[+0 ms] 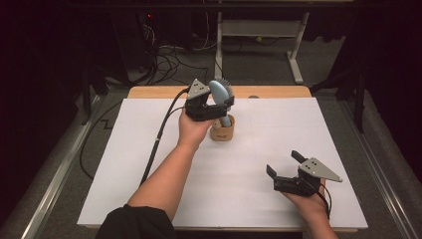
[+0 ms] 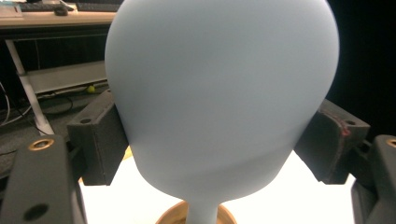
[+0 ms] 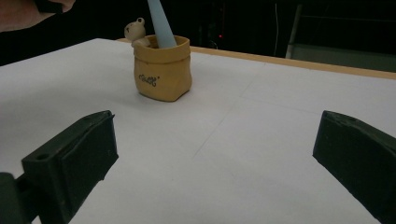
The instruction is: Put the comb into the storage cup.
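A pale blue hairbrush [image 1: 219, 94] stands upright with its handle down inside a small tan sack-shaped pot [image 1: 222, 130] on the white table sheet. My left gripper [image 1: 223, 105] is shut on the brush's wide head, and its black pads [image 2: 100, 140] press both sides of the head [image 2: 219, 93]. The pot's rim [image 2: 170, 217] lies just below. My right gripper [image 1: 286, 164] rests open near the front right of the sheet, with nothing between its fingers. From there the pot [image 3: 162, 73] and the brush handle [image 3: 160, 21] stand ahead to the left.
The white sheet [image 1: 149, 174] covers a wooden table whose far edge [image 1: 268, 91] is bare. A black cable [image 1: 158, 139] trails from the left gripper across the sheet's left side. Beyond the table stand a white desk frame [image 1: 259, 30] and floor cables.
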Demonstrator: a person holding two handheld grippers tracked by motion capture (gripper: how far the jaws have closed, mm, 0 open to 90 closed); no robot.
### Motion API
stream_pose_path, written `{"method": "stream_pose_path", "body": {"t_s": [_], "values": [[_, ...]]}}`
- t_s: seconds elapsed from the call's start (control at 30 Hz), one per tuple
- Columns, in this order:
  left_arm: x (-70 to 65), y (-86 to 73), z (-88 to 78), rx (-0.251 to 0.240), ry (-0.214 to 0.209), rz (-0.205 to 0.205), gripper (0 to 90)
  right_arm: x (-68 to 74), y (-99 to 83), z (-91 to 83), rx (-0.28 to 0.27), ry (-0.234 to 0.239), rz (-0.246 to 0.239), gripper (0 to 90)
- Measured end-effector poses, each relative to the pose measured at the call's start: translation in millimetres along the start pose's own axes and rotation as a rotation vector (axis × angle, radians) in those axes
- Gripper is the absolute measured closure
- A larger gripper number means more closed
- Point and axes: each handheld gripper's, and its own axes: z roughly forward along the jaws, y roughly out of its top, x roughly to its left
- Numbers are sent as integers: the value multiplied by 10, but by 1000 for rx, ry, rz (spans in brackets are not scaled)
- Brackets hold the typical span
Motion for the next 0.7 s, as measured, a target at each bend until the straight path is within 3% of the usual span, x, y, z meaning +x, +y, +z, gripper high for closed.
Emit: {"method": "stream_pose_path", "body": {"t_s": [0.7], "values": [[14, -122, 99, 22, -3, -23, 199, 5, -7, 10, 3, 2, 0, 5]]}}
